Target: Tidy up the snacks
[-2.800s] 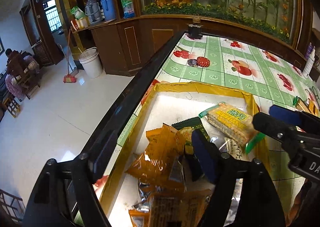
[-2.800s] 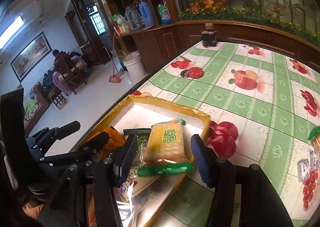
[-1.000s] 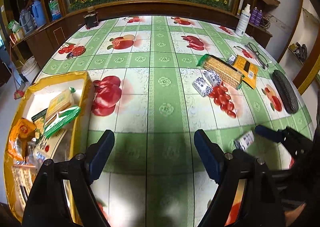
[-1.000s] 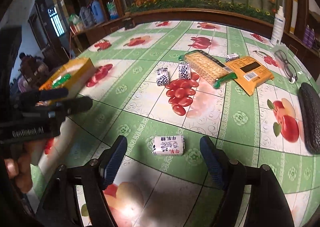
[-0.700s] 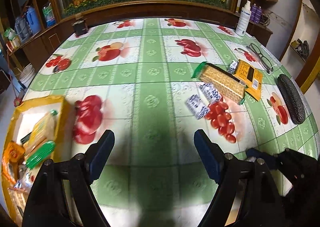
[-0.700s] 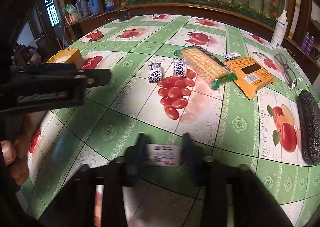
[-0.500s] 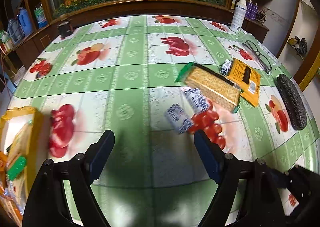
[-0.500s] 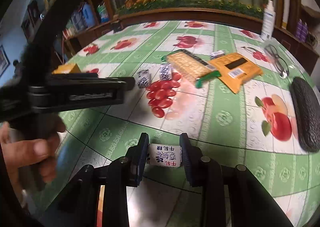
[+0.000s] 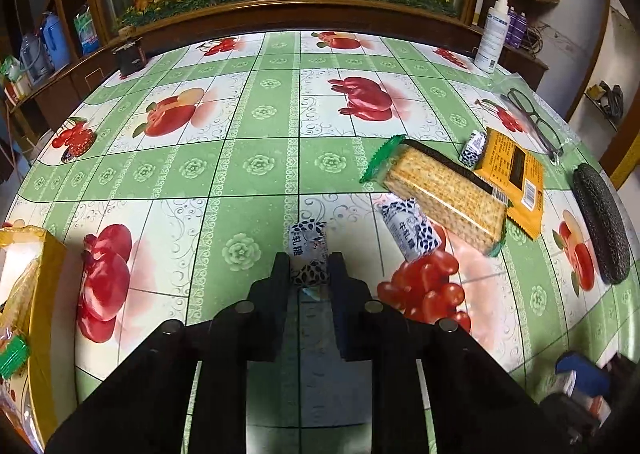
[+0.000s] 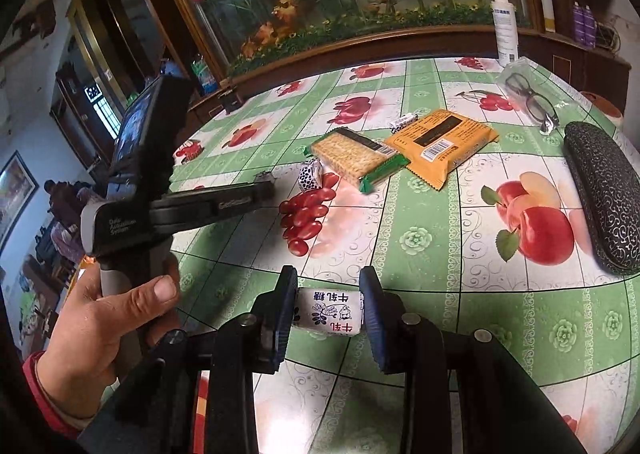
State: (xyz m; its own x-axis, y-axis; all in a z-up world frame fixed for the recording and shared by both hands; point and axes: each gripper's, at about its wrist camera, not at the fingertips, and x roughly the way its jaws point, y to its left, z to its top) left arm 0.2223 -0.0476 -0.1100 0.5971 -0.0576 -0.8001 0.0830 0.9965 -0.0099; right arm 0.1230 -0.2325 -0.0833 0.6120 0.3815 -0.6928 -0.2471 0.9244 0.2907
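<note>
The right gripper (image 10: 328, 308) clamps a white candy (image 10: 329, 312) end to end, just above the table (image 10: 440, 278). The left gripper (image 9: 309, 270) pinches a spotted candy (image 9: 308, 254) lying on the cloth; half a second ago its fingers stood wide apart and that candy lay untouched ahead of them. Seen from the right wrist, the left hand (image 10: 100, 334) and its tool cross the near left and hide the table behind them. Just right of the pinched candy lies a second spotted candy (image 9: 410, 230), touching the cracker pack (image 9: 440, 194). Past the crackers lie an orange packet (image 9: 514, 178) and a small candy (image 9: 473, 148), with a glasses case (image 9: 600, 222), glasses (image 9: 536, 122) and a spray bottle (image 9: 493, 36) further right and back. The yellow box (image 9: 44, 318) of snacks sits at the left edge, showing less than before.
</note>
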